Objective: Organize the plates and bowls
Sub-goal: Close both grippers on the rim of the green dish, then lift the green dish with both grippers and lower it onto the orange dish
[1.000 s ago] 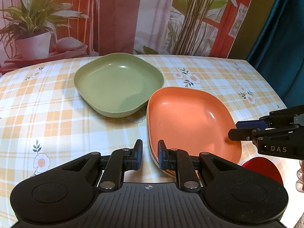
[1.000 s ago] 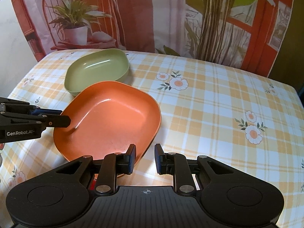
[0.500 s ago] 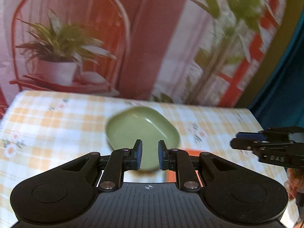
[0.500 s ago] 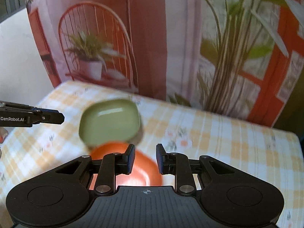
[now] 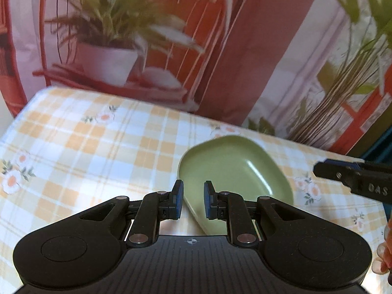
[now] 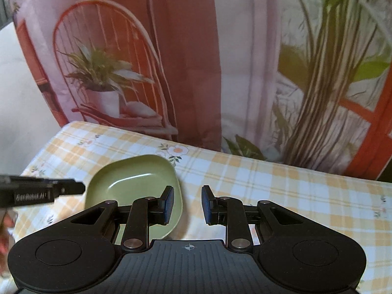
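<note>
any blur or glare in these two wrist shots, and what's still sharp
Left wrist view: the backdrop's potted plant is smeared by motion, the left gripper is crisp, and a thin glare streak lies inside the green bowl. Right wrist view: the backdrop is softer, the right gripper is sharp, with a white highlight in the bowl; fisheye bends the tablecloth edges.

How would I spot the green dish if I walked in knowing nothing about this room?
Start at the table under the orange-and-white checked flowered cloth, in front of the curtain printed with plants. Near the cloth's far edge sits the pale green, rounded-square, glossy bowl. It is the only dish showing on the cloth, plain against all those patterns.
</note>
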The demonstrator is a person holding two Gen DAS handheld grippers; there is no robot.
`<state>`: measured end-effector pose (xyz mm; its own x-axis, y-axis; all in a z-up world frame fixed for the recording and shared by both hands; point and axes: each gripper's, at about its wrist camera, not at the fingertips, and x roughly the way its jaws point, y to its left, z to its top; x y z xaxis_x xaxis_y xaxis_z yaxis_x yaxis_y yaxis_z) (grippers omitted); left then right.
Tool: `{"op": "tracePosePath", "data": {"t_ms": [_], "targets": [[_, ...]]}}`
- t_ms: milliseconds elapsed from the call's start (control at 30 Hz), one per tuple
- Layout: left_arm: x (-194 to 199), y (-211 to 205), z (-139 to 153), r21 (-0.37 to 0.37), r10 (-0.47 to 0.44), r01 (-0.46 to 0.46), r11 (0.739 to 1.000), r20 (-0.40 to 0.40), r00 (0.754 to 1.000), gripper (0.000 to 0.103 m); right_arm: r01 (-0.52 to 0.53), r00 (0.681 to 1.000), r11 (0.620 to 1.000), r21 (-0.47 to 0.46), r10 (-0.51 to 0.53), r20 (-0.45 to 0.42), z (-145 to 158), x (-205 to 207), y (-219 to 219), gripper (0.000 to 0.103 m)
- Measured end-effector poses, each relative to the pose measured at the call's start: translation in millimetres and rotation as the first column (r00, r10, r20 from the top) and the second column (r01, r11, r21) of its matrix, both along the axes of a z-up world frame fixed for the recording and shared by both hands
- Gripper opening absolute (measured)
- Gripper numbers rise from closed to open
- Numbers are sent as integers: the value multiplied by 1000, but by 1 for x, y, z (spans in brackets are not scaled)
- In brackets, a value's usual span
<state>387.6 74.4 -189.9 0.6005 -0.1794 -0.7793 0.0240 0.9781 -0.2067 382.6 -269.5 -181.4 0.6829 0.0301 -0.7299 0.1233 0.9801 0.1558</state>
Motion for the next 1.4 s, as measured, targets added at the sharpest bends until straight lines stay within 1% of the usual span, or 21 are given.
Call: {"op": "tracePosePath", "data": {"t_ms": [133,267,400,533,600,633,667,767,933,1033,1233,1400], "targets": [[5,1,-13,11,-5,6,1000,-18,1000,18,-9,999,1000,-6,9,-31,-18,21,0,23],[6,3,-24,13,-18,19,1000,-43,999,19,-8,998,1000,17,9,-58,-32,35,0,23],[4,5,-30,-15,-17,17,1000,-35,999,19,-31,996,999,9,31,-84,-44,44,4,23],[4,3,-32,-16,-22,22,1000,-29,999,18,-39,994,999,20,41,-99,-49,51,6,23],[4,1,-33,-10,-24,24,1000,-27,999,18,-43,993,999,23,45,-111,-51,52,7,21],[4,0,-33,-16,-30,30,999,-25,999,18,-46,992,999,28,49,-115,-52,53,8,14],[5,-1,-33,-21,-38,38,999,-22,999,18,-44,992,999,27,47,-115,-52,52,9,12],[6,-4,-29,6,-40,41,999,-8,999,18,-44,994,999,23,46,-96,-47,50,10,12],[6,-5,-13,-15,-36,36,999,33,999,18,-40,998,999,22,41,-48,-28,41,6,12],[4,-12,1,15,-54,54,998,54,997,18,-35,999,999,23,35,-29,-15,34,3,12],[-8,-24,21,44,-91,87,995,85,992,18,-28,1000,999,45,28,3,7,3,-2,12],[-22,-37,29,61,-131,125,990,94,987,18,-21,1000,998,55,21,0,17,-29,-5,12]]}}
